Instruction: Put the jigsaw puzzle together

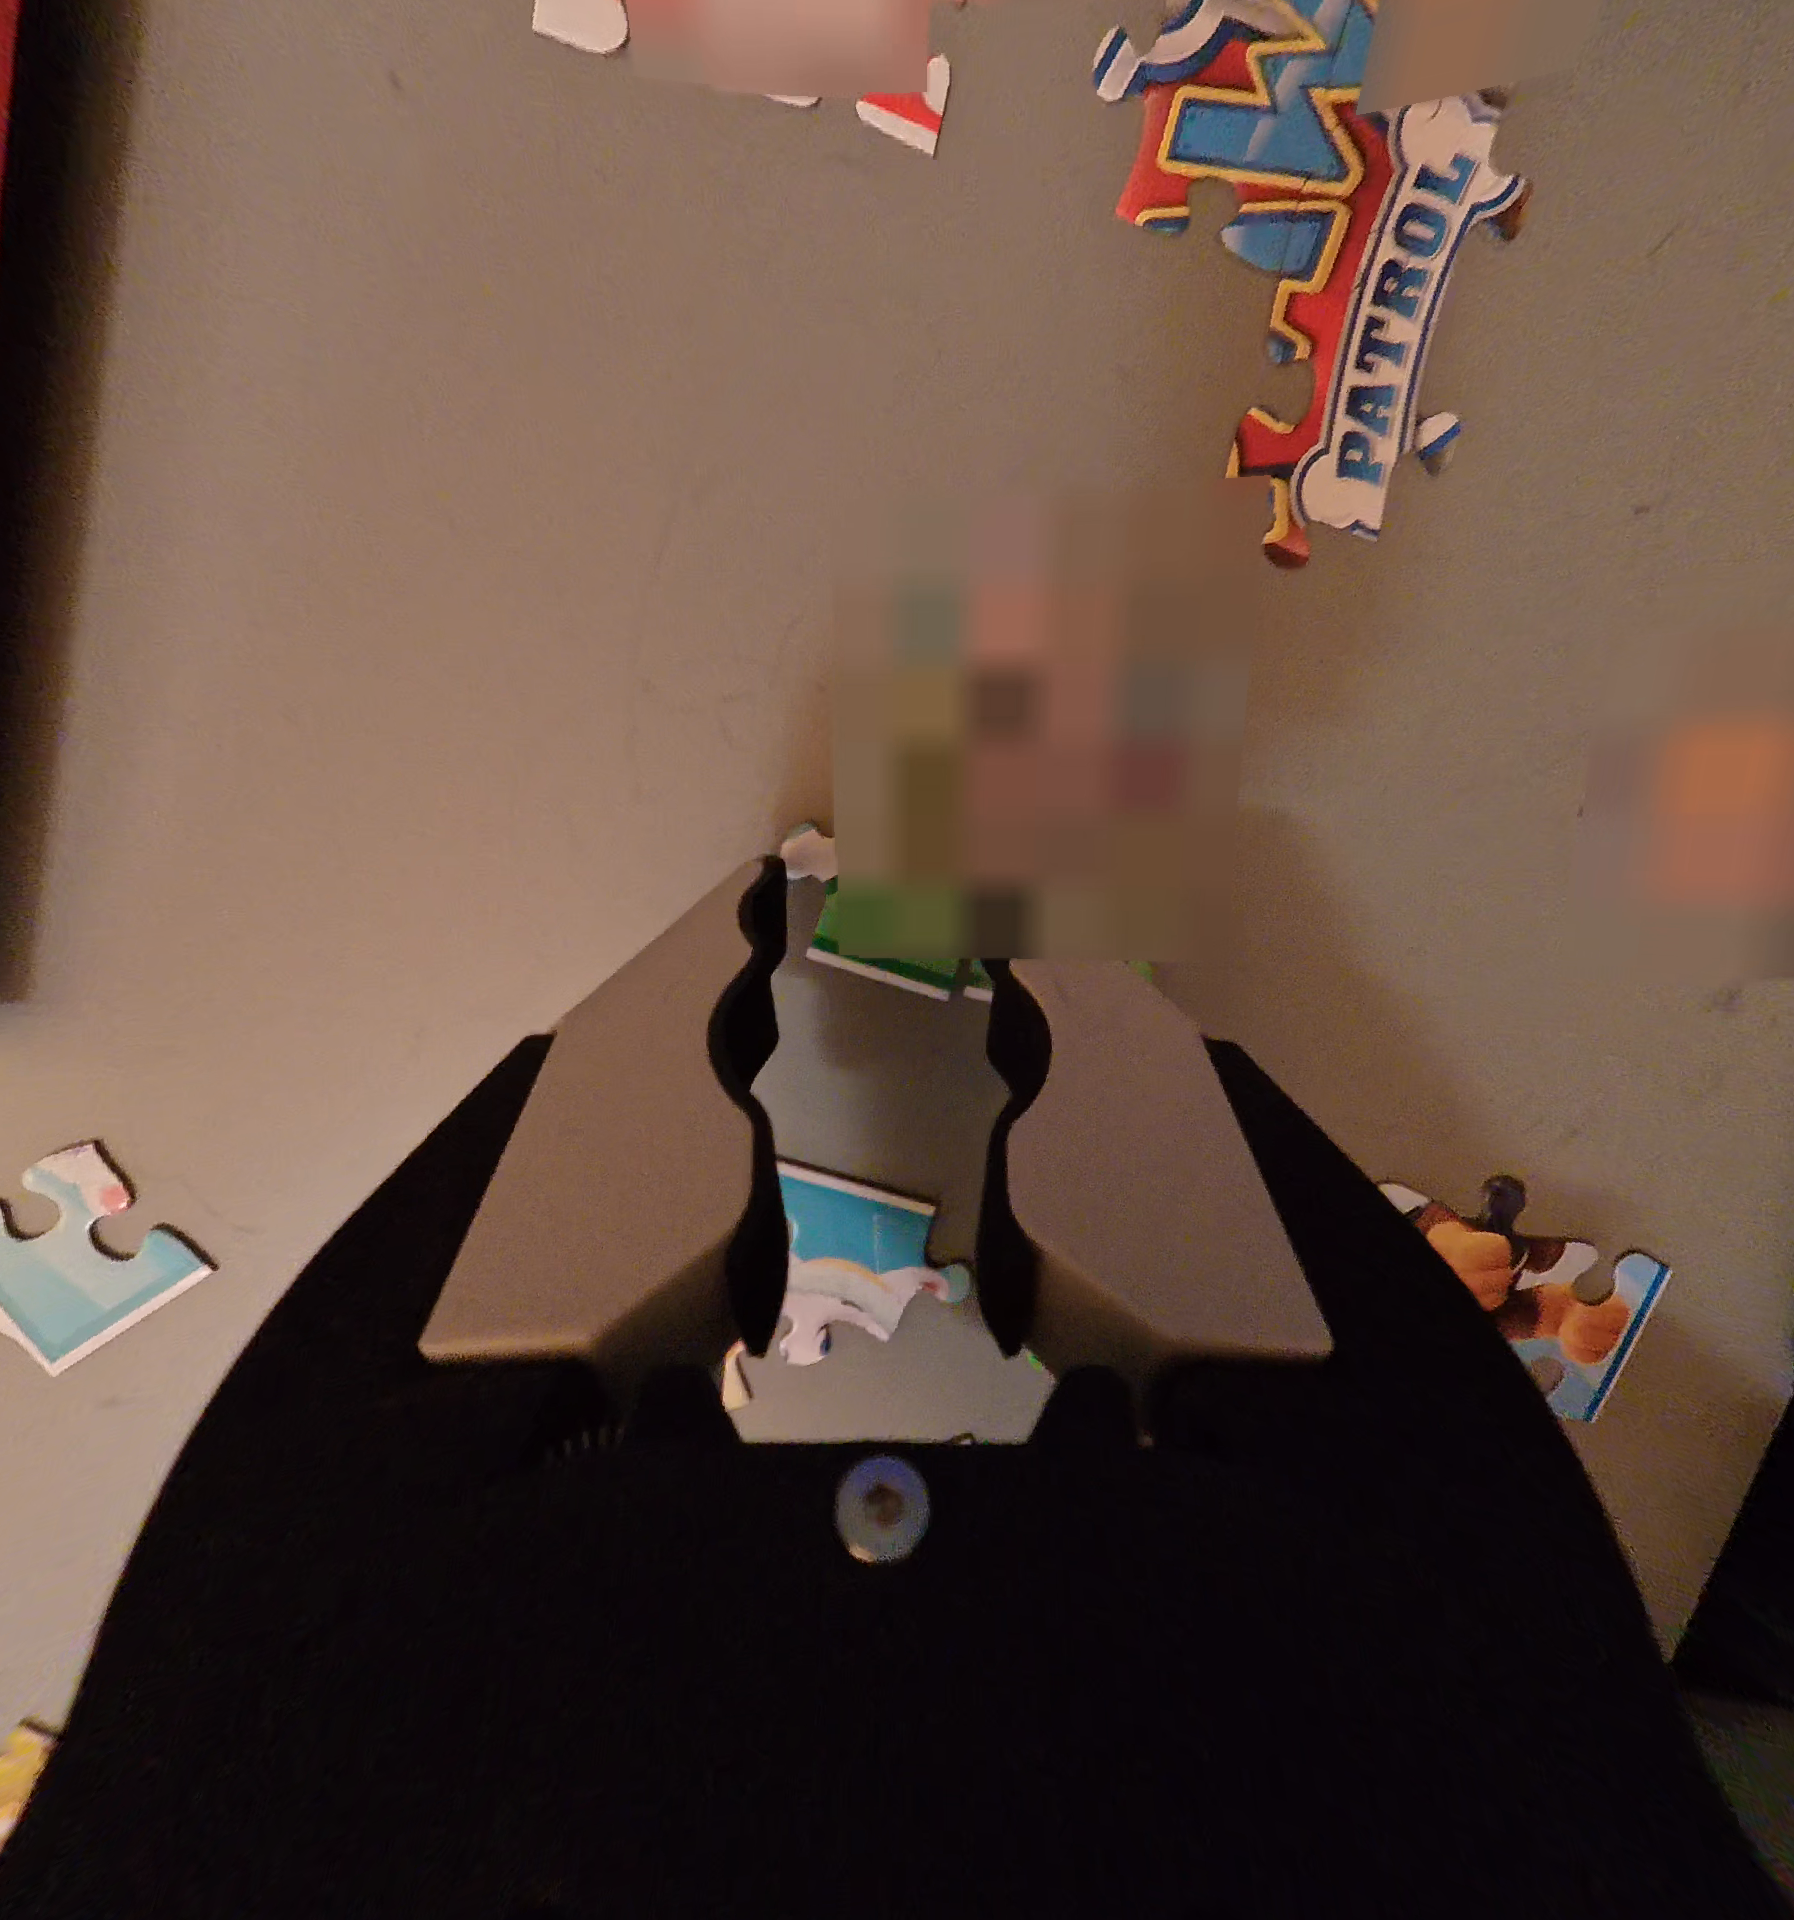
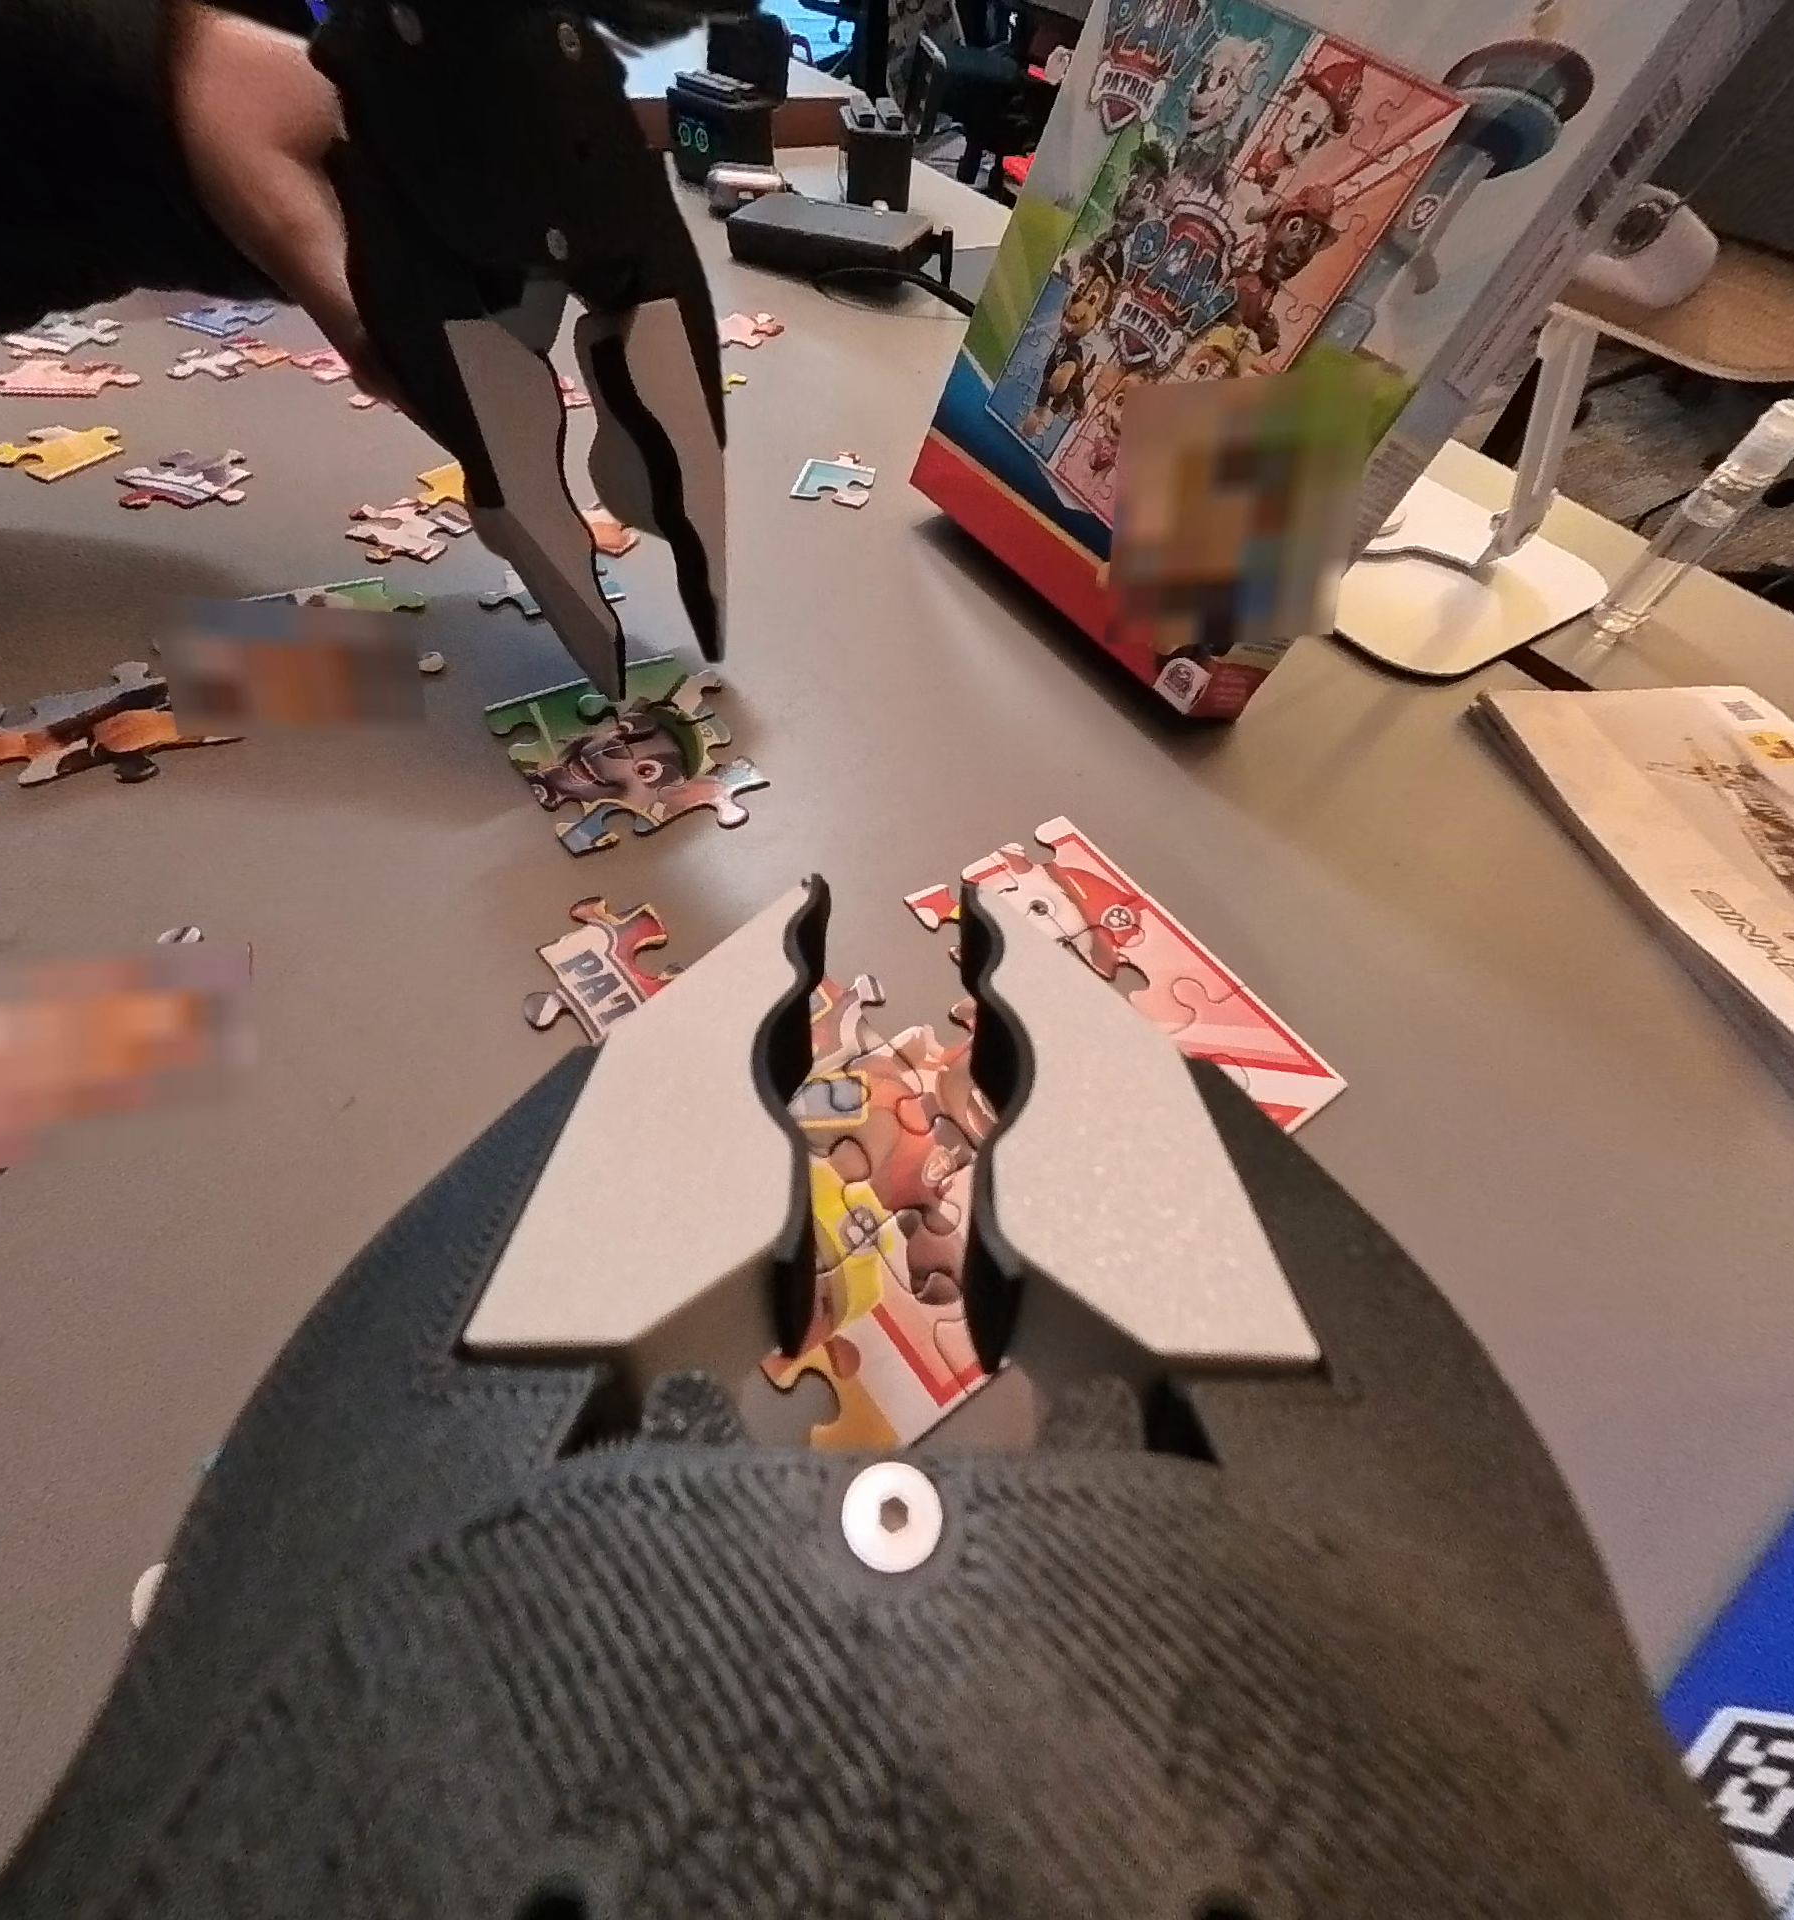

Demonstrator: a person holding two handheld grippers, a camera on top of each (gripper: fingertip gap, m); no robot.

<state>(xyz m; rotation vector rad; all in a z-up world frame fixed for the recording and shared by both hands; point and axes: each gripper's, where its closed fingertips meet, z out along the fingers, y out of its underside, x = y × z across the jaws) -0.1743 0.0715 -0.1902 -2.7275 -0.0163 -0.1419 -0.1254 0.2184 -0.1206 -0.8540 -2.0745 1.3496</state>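
My left gripper (image 1: 888, 925) points down at the grey table (image 1: 457, 623) with its jaws apart and nothing between the pads. Its tips stand at a small joined cluster of puzzle pieces with a green edge (image 1: 872, 971). In the right wrist view the left gripper (image 2: 664, 670) hangs over this cluster (image 2: 623, 758), and one fingertip (image 2: 612, 675) touches its green part. My right gripper (image 2: 893, 894) is open and empty, and hovers over a larger joined red and pink puzzle section (image 2: 1184, 997) that lies flat on the table.
A puzzle box (image 2: 1163, 312) stands at the back right, and a booklet (image 2: 1703, 862) lies right of it. A blue and red lettered cluster (image 1: 1340, 260) and loose pieces (image 1: 72, 1268) (image 2: 51, 452) are scattered about. A lettered piece (image 2: 602, 977) lies left of my right fingers. Left tips to right tips: about 20 cm. From the right gripper's tips to the lettered piece (image 2: 602, 977) is close to 9 cm. It is also in sight in the left wrist view (image 1: 1353, 418).
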